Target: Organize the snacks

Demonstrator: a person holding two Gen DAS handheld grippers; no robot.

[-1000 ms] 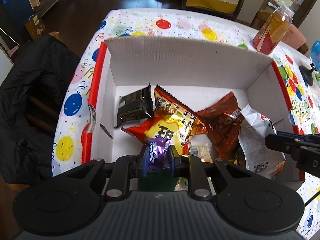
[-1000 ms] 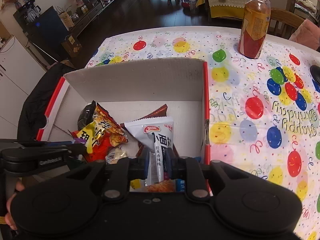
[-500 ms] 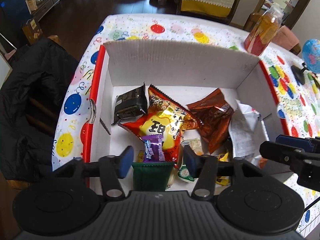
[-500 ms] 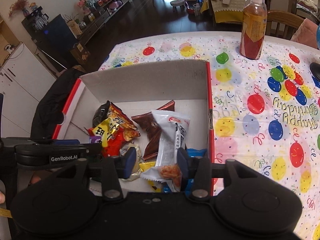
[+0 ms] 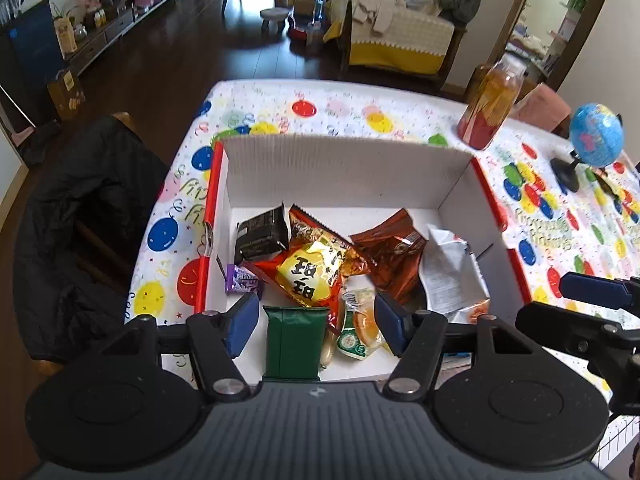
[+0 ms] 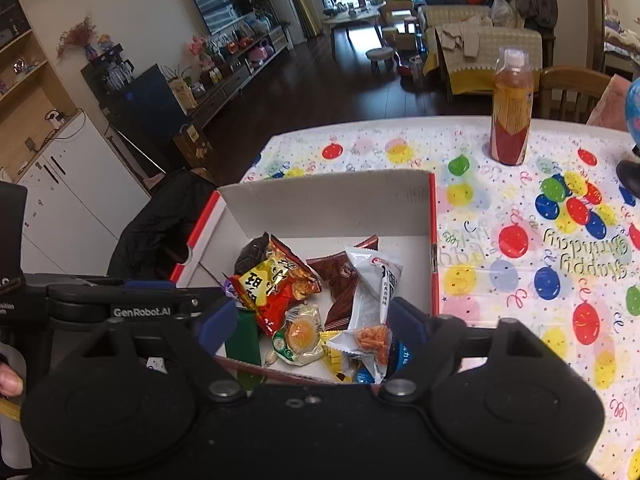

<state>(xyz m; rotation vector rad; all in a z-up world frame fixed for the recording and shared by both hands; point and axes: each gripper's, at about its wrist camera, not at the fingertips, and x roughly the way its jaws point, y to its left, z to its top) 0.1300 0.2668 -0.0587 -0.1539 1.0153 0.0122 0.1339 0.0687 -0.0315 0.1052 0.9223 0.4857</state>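
A white cardboard box [image 5: 344,160] with red edges holds several snack packets. Among them are a red-and-yellow bag [image 5: 316,272], a black packet [image 5: 262,234], a brown packet [image 5: 394,252] and a green packet [image 5: 294,340]. A small purple packet [image 5: 242,280] lies loose by the box's left wall. My left gripper [image 5: 315,326] hovers above the near end of the box, its jaws opening with nothing pressed between them. My right gripper [image 6: 313,326] hangs over the same box [image 6: 328,204], jaws opening wide. The white packet [image 6: 372,280] lies loose in the box below it.
An orange drink bottle [image 5: 490,108] stands at the far right of the balloon-print tablecloth [image 6: 520,240]. A small globe [image 5: 596,136] stands on the cloth to the right of the bottle. A black jacket [image 5: 80,220] hangs over a chair left of the table.
Both grippers opened and drew up and back from the box. The left one let go of the purple packet, the right one let go of the white packet; both packets now lie in the box.
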